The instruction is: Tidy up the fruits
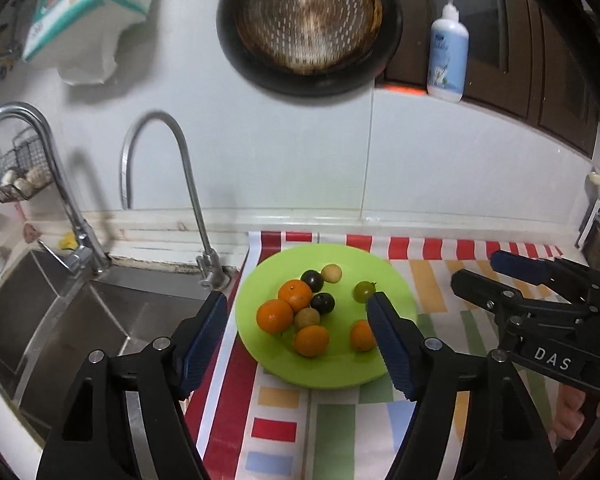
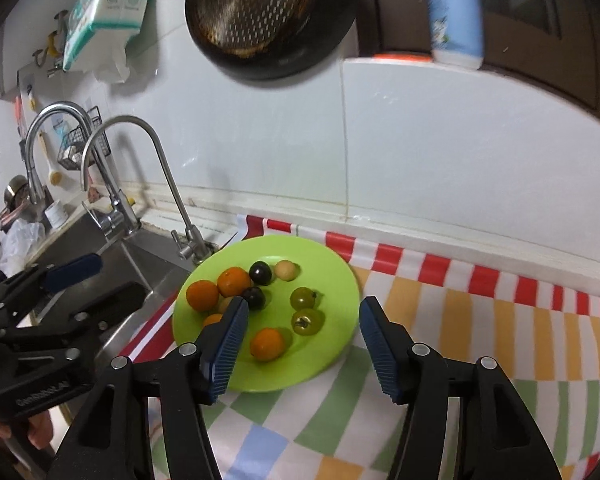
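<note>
A lime green plate [image 1: 332, 376] [image 2: 332, 268] sits on a striped cloth and holds several small fruits: oranges [image 1: 274, 315] [image 2: 266, 344], dark plums [image 1: 312, 279] [image 2: 259, 272], green tomatoes [image 1: 364, 291] [image 2: 307, 321] and pale round fruits [image 1: 331, 273] [image 2: 287, 270]. My left gripper [image 1: 298, 306] is open and empty, hovering above the plate's near side. My right gripper [image 2: 304, 312] is open and empty above the plate's right half; it also shows at the right of the left wrist view [image 1: 476, 270].
A steel sink [image 1: 60, 320] with two taps [image 1: 196, 208] lies left of the plate. The striped cloth [image 2: 480, 320] covers the counter to the right. A colander [image 1: 308, 20], a tissue pack [image 1: 88, 4] and a soap bottle [image 1: 448, 48] are on the wall side.
</note>
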`<control>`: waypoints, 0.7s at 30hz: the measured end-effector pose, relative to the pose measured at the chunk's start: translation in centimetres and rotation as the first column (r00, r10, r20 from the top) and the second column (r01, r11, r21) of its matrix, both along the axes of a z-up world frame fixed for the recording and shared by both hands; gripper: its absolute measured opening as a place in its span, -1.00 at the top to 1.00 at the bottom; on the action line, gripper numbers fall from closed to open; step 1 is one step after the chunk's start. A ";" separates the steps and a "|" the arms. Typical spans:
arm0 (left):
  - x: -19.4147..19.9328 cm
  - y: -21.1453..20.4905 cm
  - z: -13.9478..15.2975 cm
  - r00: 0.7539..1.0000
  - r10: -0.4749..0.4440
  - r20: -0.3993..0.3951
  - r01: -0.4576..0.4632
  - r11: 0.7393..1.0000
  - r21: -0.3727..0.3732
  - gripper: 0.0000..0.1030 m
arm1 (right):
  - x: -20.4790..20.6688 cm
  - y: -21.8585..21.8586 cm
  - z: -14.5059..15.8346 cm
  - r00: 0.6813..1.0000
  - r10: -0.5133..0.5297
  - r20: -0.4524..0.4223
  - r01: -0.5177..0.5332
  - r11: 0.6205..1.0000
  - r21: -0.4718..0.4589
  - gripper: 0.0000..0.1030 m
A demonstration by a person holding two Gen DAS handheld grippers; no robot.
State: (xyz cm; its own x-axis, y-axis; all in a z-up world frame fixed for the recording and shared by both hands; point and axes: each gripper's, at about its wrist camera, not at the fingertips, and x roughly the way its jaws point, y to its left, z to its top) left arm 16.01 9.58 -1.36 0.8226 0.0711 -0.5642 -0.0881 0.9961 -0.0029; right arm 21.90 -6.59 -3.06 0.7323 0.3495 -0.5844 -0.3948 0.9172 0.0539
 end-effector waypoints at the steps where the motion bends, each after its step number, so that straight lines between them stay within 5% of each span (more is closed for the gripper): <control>1: -0.5 -0.2 0.3 1.000 0.003 0.008 -0.003 1.000 0.003 -0.41 | -0.5 -0.3 0.3 1.000 -0.004 0.009 0.004 1.000 0.001 -0.16; 9: -4.2 -2.3 2.2 0.997 0.015 0.073 -0.018 0.999 0.043 -0.63 | -4.8 -3.1 2.2 0.995 -0.073 0.066 0.073 0.997 0.005 -0.44; 21: -8.7 -5.1 3.0 0.994 -0.051 0.098 0.048 0.998 0.031 -0.69 | -11.6 -7.2 4.2 0.972 -0.198 0.128 0.201 0.980 -0.006 -0.53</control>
